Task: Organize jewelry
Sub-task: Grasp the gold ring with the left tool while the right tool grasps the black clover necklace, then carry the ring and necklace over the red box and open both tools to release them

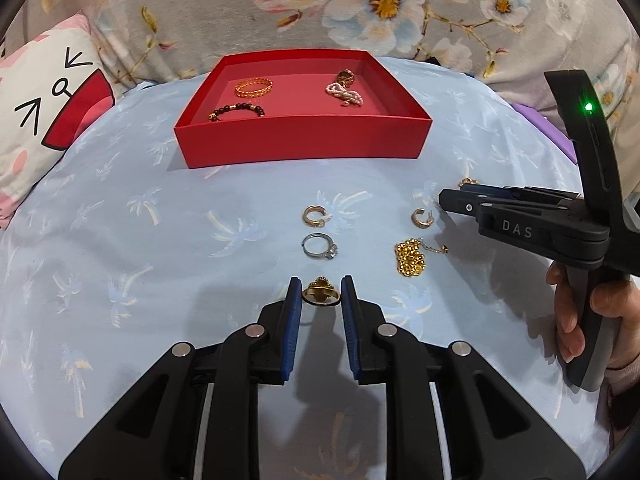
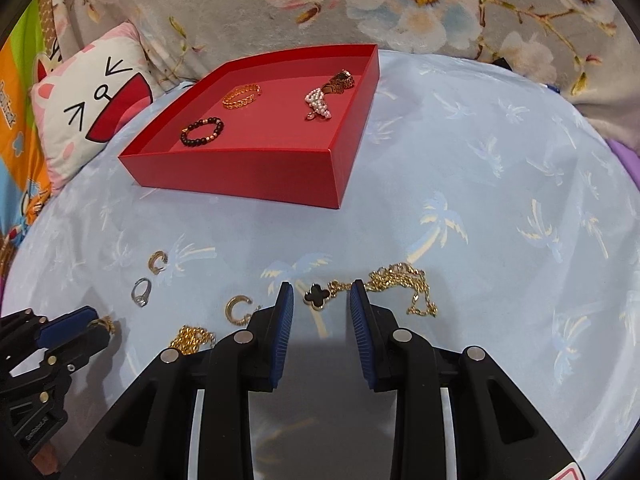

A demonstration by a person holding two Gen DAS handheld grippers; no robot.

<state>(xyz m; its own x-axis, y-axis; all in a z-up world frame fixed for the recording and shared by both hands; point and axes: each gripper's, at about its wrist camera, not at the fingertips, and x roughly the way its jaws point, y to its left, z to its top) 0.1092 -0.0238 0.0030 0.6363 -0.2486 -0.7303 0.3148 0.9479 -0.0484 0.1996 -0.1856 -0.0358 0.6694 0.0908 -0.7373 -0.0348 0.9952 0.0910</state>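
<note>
Left wrist view: I see my left tongs spread, their blue pads flanking a gold clover ring on the blue palm-print cloth without clearly pinching it. Beyond lie a silver ring and a gold hoop earring. My right tongs are spread around a black clover necklace. Farther off, the red tray holds bracelets.

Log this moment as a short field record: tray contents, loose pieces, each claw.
tray: red, holds gold bracelet, dark bead bracelet, pearl piece, watch
loose on cloth: two hoop earrings, silver ring, gold chain, clover necklace
left claw: open, around gold ring
right claw: open, over clover necklace
</note>
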